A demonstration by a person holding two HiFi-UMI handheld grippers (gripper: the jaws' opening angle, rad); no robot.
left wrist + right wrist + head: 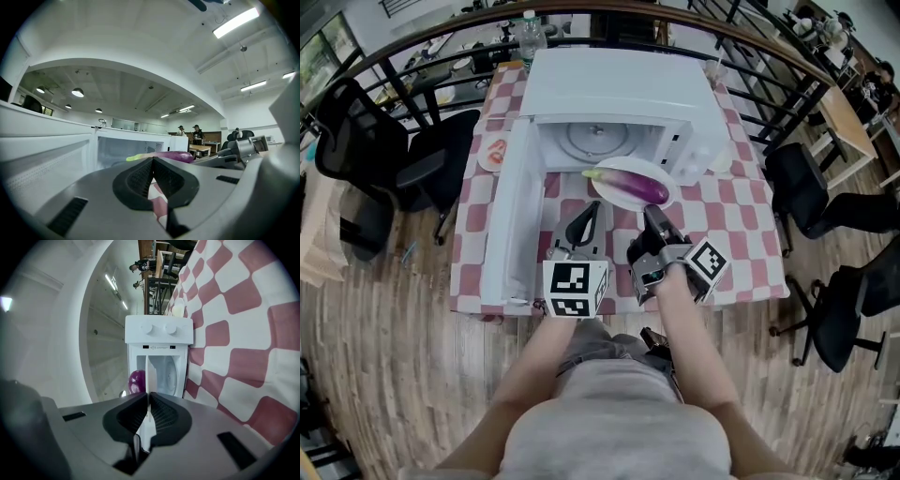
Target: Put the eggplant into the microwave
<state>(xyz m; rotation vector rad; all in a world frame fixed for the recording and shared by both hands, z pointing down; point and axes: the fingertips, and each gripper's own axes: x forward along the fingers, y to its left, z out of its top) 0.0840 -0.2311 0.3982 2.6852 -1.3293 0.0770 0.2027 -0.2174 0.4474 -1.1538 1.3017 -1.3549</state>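
Observation:
A purple eggplant (635, 186) with a green stem lies on a white plate (606, 191) held just in front of the open microwave (619, 89). My right gripper (650, 215) is shut on the plate's near rim; in the right gripper view the thin white rim sits between the jaws (148, 401), with the eggplant (137, 380) and the microwave (159, 357) beyond. My left gripper (592, 210) is shut and holds nothing, beside the plate's left edge. In the left gripper view its jaws (153, 161) point at the eggplant (176, 156).
The microwave door (511, 220) hangs open to the left, and the glass turntable (595, 141) shows inside. A small plate with red food (492, 152) and a bottle (530, 33) stand on the checkered table (741, 220). Black chairs (811, 187) flank the table.

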